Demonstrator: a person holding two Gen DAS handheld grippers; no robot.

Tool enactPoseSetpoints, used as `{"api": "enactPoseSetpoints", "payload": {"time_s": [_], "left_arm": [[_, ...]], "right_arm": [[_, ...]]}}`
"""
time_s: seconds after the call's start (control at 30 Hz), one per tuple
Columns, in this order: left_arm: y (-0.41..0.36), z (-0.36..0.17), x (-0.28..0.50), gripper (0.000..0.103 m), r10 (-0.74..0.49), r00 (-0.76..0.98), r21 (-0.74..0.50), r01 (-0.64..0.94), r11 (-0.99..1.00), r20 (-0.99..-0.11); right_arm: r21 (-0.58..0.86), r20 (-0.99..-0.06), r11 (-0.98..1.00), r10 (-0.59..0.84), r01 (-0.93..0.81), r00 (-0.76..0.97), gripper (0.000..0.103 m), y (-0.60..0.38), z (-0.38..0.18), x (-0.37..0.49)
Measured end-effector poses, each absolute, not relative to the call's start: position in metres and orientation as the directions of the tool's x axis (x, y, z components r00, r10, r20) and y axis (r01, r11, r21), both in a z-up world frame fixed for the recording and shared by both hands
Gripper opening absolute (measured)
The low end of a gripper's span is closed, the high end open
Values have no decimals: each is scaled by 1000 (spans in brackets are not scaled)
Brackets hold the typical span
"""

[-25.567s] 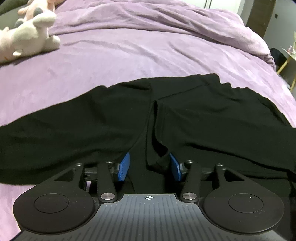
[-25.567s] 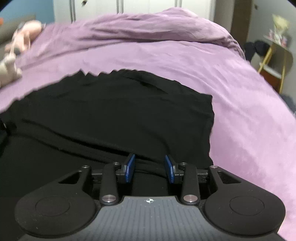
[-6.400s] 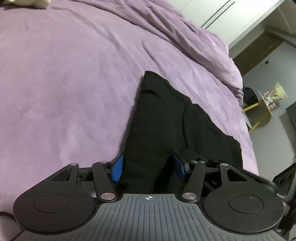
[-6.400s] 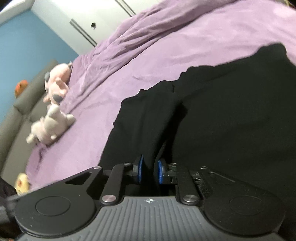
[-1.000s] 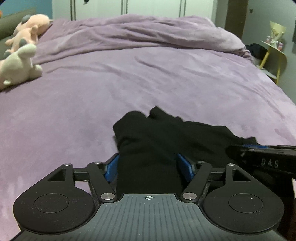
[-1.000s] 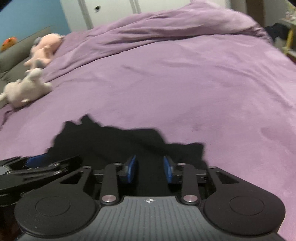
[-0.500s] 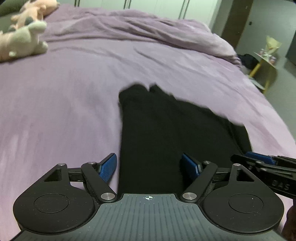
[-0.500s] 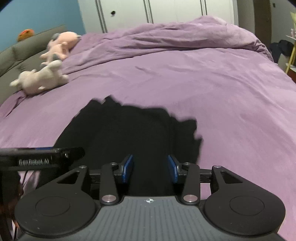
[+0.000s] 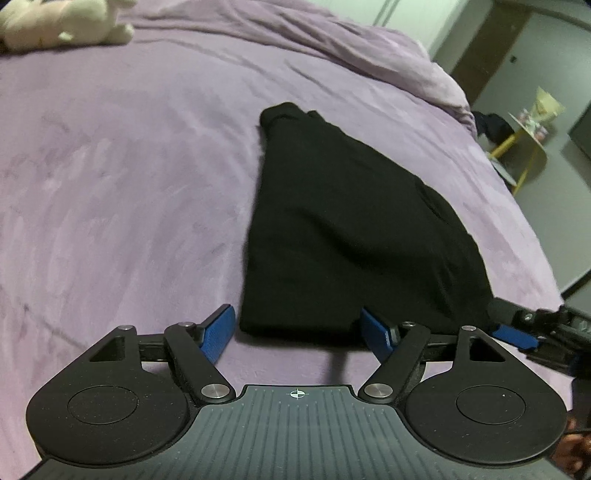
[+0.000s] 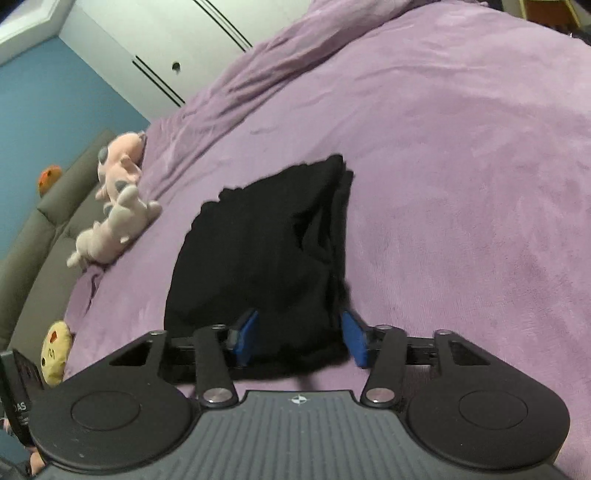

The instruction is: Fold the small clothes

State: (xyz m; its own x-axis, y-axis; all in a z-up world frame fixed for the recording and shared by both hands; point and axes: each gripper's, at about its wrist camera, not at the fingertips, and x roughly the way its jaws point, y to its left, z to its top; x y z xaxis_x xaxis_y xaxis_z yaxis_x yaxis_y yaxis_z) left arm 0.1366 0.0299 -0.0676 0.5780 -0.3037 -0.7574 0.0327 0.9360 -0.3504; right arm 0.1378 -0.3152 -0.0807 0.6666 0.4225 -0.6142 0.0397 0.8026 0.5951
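Both tongs, left (image 9: 301, 328) and right (image 10: 301, 339), gape empty at the folded black garment (image 9: 343, 229); best lift away gently without snagging.

Support: bed (image 9: 129, 177) (image 10: 480, 166), purple cover.
Near centre: folded black garment (image 9: 343, 236) (image 10: 266, 258), flat on cover.
Far side: bunched duvet (image 9: 332, 40) (image 10: 332, 48).
Far left: white plush (image 9: 59, 22) (image 10: 114, 229), pink plush (image 10: 120, 162) beside it.

Black garment (image 10: 258, 258) folded on purple bed (image 10: 461, 166); right gripper (image 10: 300, 338) fingers wide apart at near edge
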Motion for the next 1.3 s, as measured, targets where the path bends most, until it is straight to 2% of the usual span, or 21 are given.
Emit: {"api": "enactPoseSetpoints", "payload": {"time_s": [0.07,0.2,0.3,0.37,0.47,0.53,0.67,0.8,0.9,0.93,0.97,1.0,1.1,1.3], "left_arm": [[34,-68,135,79,-313,576,-375,12,927,-755],[34,-68,134,78,-298,577,-362,6,932,-760],[35,-68,138,78,-300,574,-370,-5,929,-762],[36,-70,141,77,-305,568,-381,-16,924,-764],[37,-71,144,76,-307,558,-388,-29,921,-771],[36,-70,145,74,-296,550,-373,-31,927,-781],[34,-68,147,71,-249,530,-311,-29,950,-811],[29,-67,142,71,-191,499,-222,-2,975,-845],[23,-60,131,72,-134,496,-151,6,988,-858],[21,-57,126,75,-114,497,-132,-1,991,-860],[18,-53,121,77,-92,500,-113,-11,994,-861],[16,-50,116,77,-78,506,-99,-15,995,-859],[8,-40,105,82,-67,525,-77,3,997,-848],[-7,-26,95,87,0,544,20,30,999,-839]], "right_arm": [[583,-625,811,414,43,662,15,-312,-82,138],[615,-588,788,438,24,680,10,-315,-81,137],[784,-490,617,549,68,677,9,-331,-92,137],[785,-508,613,559,86,655,9,-333,-99,139],[681,-628,722,489,123,605,9,-327,-105,143],[642,-656,756,458,125,600,9,-326,-101,144],[406,-751,913,314,32,581,11,-300,-82,145],[215,-824,977,182,-1,537,13,-279,-72,138],[146,-844,989,133,-16,519,24,-274,-67,126],[144,-847,990,129,-11,515,42,-273,-63,120],[140,-850,990,121,-2,512,65,-272,-61,117],[120,-854,993,98,10,511,73,-269,-59,115],[59,-858,998,51,-1,510,77,-256,-53,111],[71,-855,997,66,-10,514,86,-230,-37,108]]}}
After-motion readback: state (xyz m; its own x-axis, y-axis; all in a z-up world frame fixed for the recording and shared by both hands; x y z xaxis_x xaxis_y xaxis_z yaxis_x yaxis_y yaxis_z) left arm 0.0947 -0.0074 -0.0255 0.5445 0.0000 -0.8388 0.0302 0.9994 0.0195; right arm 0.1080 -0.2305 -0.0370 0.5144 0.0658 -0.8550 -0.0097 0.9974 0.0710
